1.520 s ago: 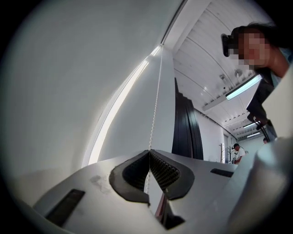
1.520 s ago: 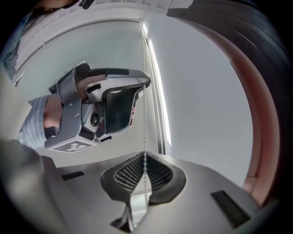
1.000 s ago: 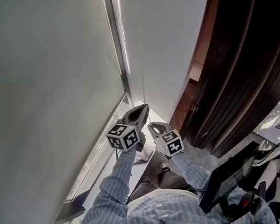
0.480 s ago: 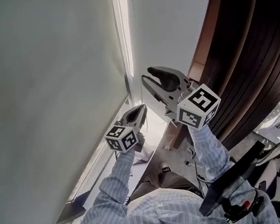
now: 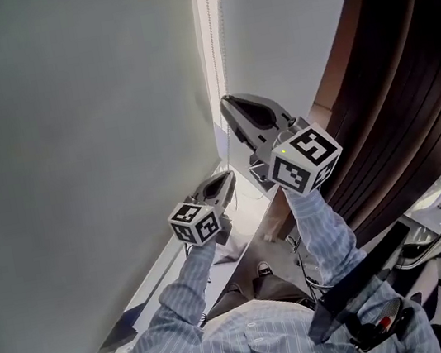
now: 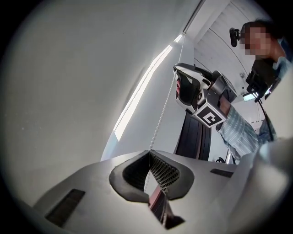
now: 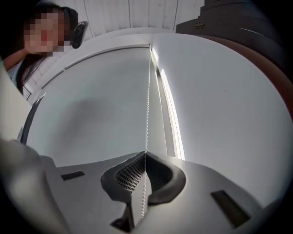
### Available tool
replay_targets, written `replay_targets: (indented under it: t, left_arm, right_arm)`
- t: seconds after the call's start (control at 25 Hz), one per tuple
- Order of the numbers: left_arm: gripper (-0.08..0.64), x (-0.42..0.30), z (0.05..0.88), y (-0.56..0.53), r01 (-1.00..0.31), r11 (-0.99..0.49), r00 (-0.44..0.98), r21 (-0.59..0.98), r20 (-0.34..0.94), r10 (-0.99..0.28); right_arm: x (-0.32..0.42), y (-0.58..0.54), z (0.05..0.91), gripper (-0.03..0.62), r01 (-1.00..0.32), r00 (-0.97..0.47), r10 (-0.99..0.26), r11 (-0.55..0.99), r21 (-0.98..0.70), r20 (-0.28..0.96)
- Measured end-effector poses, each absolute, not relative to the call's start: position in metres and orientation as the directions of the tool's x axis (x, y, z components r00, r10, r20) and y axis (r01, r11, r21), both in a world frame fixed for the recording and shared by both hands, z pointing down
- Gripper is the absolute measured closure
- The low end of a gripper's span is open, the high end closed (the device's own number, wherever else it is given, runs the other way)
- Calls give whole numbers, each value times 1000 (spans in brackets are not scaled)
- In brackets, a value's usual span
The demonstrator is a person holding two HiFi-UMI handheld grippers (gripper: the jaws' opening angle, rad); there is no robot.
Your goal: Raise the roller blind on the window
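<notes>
White bead chain [image 6: 160, 121] runs through both grips. Nearest the person, the left gripper [image 5: 227, 176] has its jaws closed on the chain low down. Above it, the right gripper [image 5: 226, 102] is pinched shut on the chain too. Farther up, the chain climbs beside the bright window gap [image 5: 204, 40], with the roller blind [image 5: 85, 119] hanging fully down. Small beads could slip through the ribbed pads [image 7: 124, 176] under a hard tug. A pull angled sideways might jam the chain at its top.
</notes>
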State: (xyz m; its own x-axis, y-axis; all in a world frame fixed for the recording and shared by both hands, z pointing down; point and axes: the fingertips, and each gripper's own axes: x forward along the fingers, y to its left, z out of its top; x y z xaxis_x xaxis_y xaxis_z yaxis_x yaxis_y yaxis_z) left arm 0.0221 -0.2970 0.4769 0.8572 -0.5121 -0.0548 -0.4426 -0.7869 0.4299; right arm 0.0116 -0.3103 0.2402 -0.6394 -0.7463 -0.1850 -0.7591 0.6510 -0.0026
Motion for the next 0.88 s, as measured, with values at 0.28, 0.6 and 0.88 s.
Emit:
replay_targets:
  t: [0.28,0.6,0.88]
  left_arm:
    - [554,16,494,-301,-448,-773,857,448,-29,-514]
    - [554,23,590,-287,-487,-690,864,535,184,-468]
    - [554,5,701,-237,-537,-625,841,567,416,-347]
  right_arm:
    - [13,-313,253,586,-803,-588,-785,596,22,-194]
    - [25,-328,336,587,-849,-529,-848,529,12,-35]
    - [32,-319,488,588,-878,-478,-856,468,-99,197]
